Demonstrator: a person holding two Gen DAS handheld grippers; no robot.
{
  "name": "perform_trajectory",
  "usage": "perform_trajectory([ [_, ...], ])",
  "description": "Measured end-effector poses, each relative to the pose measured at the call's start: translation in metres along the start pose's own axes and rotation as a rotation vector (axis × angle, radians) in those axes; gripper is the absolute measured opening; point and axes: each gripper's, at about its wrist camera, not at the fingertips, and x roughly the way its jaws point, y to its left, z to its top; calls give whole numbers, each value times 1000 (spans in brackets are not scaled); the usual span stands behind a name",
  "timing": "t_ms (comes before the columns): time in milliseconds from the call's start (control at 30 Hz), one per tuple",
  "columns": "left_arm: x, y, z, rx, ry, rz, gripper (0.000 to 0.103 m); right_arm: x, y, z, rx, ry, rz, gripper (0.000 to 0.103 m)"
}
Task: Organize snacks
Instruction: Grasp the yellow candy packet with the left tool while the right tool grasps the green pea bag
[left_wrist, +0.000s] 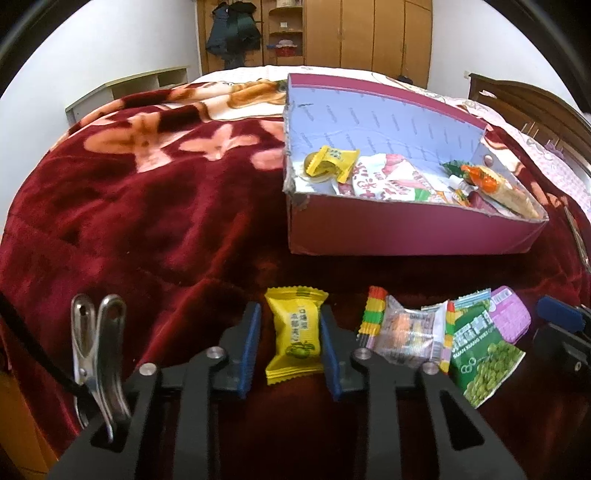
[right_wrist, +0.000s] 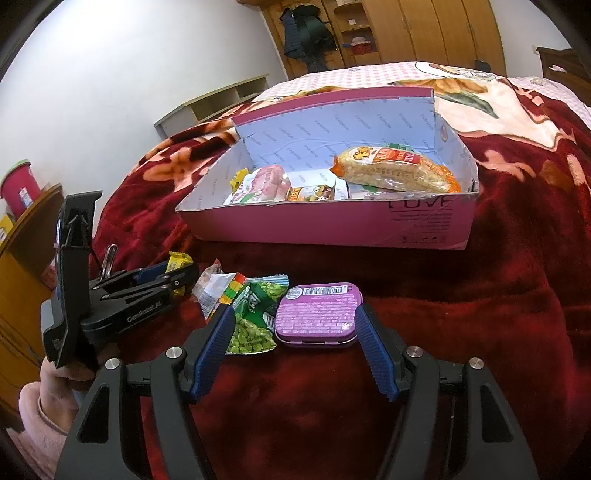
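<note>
Red flowered blanket (left_wrist: 155, 206) covers the bed under your work. At your left, your left gripper (left_wrist: 291, 332) is closed on the yellow packet (left_wrist: 294, 334), its blue pads pressing the wrapper's sides while it lies on the blanket. Next right lie a clear striped packet (left_wrist: 406, 332) and a green pea bag (left_wrist: 484, 350). Further right, your right gripper (right_wrist: 295, 325) stands open around the purple tin (right_wrist: 317, 314), pads not touching it. Beyond sits the pink box (right_wrist: 325, 225), snacks already inside.
</note>
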Motion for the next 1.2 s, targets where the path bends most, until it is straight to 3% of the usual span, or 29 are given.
perform_trajectory([
  [233,-1,6,-1,-33,4,-22,26,-1,12,-2,-31,6,28,68],
  [333,1,7,-1,-40,8,-32,26,2,21,-4,-62,23,47,60],
  [500,4,12,-2,-57,17,-49,28,12,38,-7,-112,56,56,55],
  [1000,7,19,-4,-78,1,-90,28,57,58,-10,-176,131,-40,55],
  [1200,6,18,-5,-77,-2,-90,28,57,56,-10,-169,126,-49,49],
])
